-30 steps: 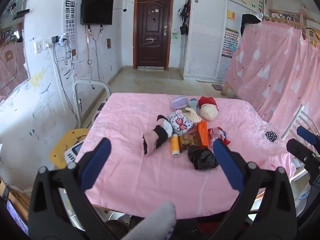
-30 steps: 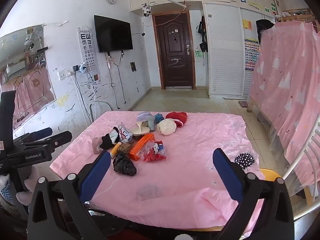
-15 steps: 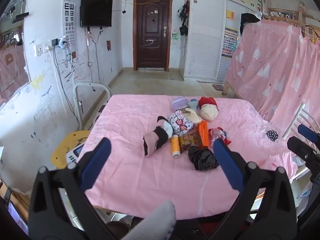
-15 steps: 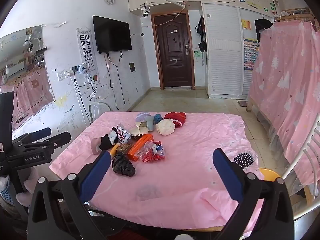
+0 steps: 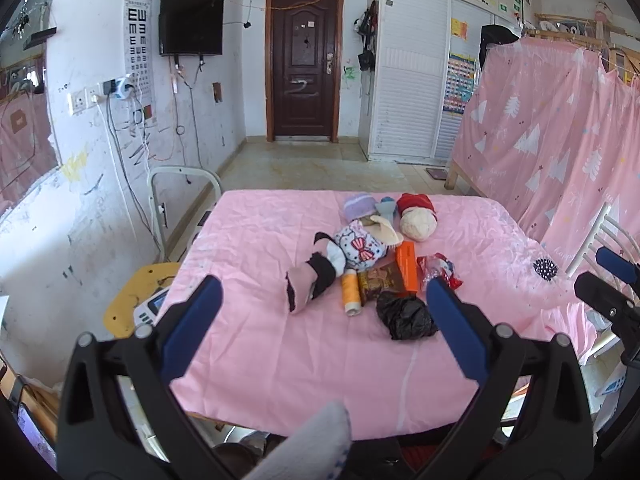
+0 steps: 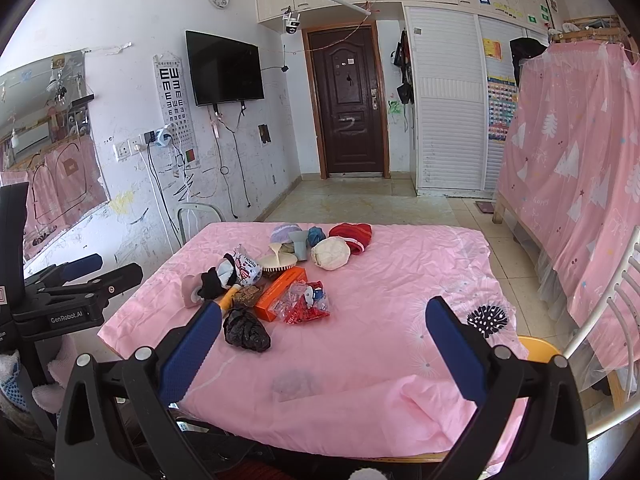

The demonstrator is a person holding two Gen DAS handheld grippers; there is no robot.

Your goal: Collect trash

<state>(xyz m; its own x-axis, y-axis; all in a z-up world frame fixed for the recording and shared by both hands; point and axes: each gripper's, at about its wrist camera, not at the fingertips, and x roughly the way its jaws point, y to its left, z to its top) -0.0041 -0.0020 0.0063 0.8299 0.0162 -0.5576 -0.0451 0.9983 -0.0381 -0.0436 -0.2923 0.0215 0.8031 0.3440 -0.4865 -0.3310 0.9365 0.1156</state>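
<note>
Task looks barely begun, by my read: nothing picked, whole pile sits mid-table on the pink cloth [image 5: 256, 344].

L to R in left cam: pink sock w/ black cuff [image 5: 306, 286], orange tube [image 5: 351, 291], brown snack wrapper [image 5: 380, 280], crumpled black bag [image 5: 406, 317] nearest me, orange box [image 5: 407, 266], red/clear wrapper [image 5: 438, 270]. Behind them a printed pouch [image 5: 362, 248], cream hat [image 5: 417, 226] and red hat [image 5: 415, 202], prob not trash.

Left gripper [image 5: 323, 322] has jaws spread wide, nothing between, hanging off the near table edge. Right gripper [image 6: 323, 347] likewise wide apart and empty, well back from the pile; black bag [image 6: 245, 330] just beside its left finger in view, not touching.

All trash left to grab. No bin visible, so can't tell where it goes.

Vs 1 s ago: both views nearly identical, cams drift a touch, items unmoved, jaws same spread.
</note>
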